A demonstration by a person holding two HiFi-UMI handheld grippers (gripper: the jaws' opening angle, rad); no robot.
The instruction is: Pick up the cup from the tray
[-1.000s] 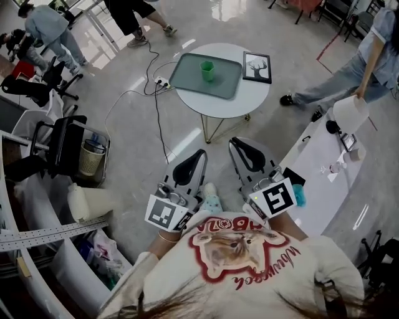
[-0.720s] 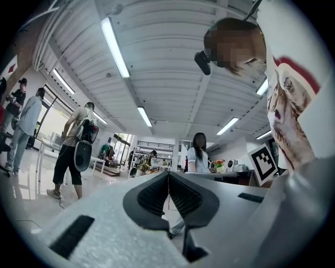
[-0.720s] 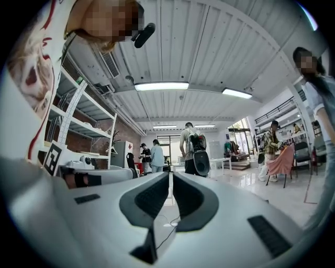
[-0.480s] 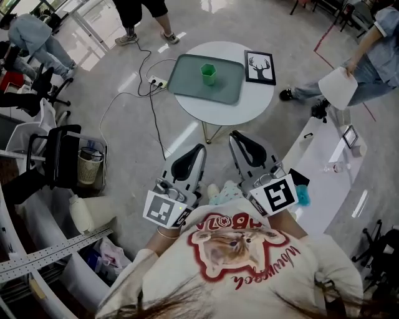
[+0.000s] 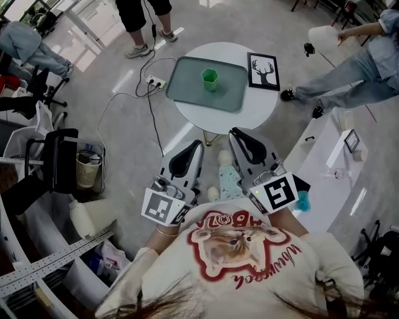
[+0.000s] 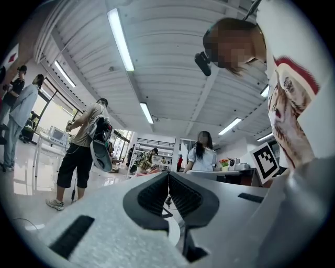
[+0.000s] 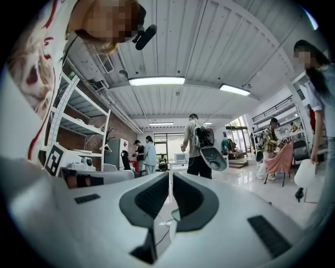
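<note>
Cup [image 5: 210, 78] stands upright on the green tray [image 5: 187, 86] on the round tabletop [image 5: 252, 104], well ahead and between my left hand-held gripper [image 5: 198, 147] and right hand-held gripper [image 5: 235, 134], both closed tight and empty, the right marginally nearer.

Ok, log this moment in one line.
cup: upright on tray, untouched | left tongs: shut, empty | right tongs: shut, empty | both short of table

The cup [image 5: 210, 79] is too small to see inside, and the top edge crops the standing person [image 5: 133, 15].
</note>
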